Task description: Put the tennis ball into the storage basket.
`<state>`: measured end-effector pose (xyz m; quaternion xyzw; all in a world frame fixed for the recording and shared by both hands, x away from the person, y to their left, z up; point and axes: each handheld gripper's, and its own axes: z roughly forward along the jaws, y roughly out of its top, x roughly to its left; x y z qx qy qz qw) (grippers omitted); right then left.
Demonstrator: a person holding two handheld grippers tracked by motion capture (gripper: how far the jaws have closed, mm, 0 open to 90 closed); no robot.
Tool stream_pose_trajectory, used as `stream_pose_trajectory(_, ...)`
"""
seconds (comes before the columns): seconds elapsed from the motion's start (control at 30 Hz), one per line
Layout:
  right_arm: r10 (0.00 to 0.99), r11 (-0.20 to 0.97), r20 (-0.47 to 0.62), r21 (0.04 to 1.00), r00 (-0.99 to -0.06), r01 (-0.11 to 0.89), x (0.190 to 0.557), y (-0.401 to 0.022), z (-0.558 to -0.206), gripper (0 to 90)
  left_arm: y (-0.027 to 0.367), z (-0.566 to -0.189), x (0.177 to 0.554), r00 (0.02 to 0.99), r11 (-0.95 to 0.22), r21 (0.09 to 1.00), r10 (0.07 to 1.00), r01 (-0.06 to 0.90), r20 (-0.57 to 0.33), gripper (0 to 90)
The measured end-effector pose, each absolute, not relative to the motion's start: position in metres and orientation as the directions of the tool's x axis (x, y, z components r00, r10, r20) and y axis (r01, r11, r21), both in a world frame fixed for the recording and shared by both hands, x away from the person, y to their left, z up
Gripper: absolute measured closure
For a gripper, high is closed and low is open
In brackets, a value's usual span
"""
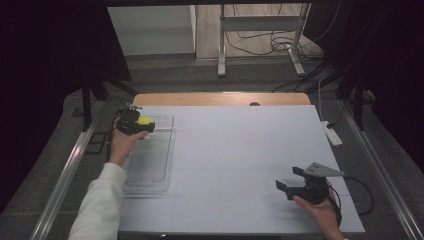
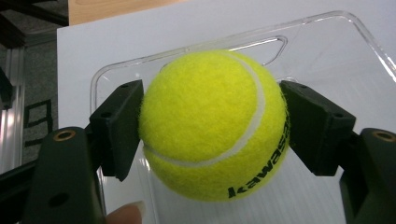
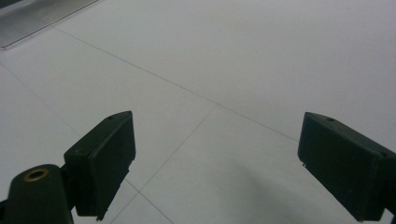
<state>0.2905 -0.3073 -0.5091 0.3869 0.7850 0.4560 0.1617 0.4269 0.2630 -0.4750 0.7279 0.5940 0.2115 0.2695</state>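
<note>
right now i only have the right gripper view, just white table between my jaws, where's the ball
Observer: The ball is clamped in the left gripper, at the table's far left in the high view.
Operator: is it over anything
Observer: Yes, over a clear tray lying along the left edge; the ball sits above its far end.
Operator: and my right gripper, where is it on the table
Observer: The right gripper is near the table's front right corner, jaws wide open with nothing between them, well apart from the tray.
</note>
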Motion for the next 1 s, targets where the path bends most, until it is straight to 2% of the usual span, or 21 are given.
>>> stream_pose_trajectory(1.0,0.755,0.288,0.098,0.838,-0.648,0.463,0.291,-0.307,-0.51,11.4,0.264,-0.494,0.433,0.202,-0.175,0.583,0.979,0.793,0.019,26.2)
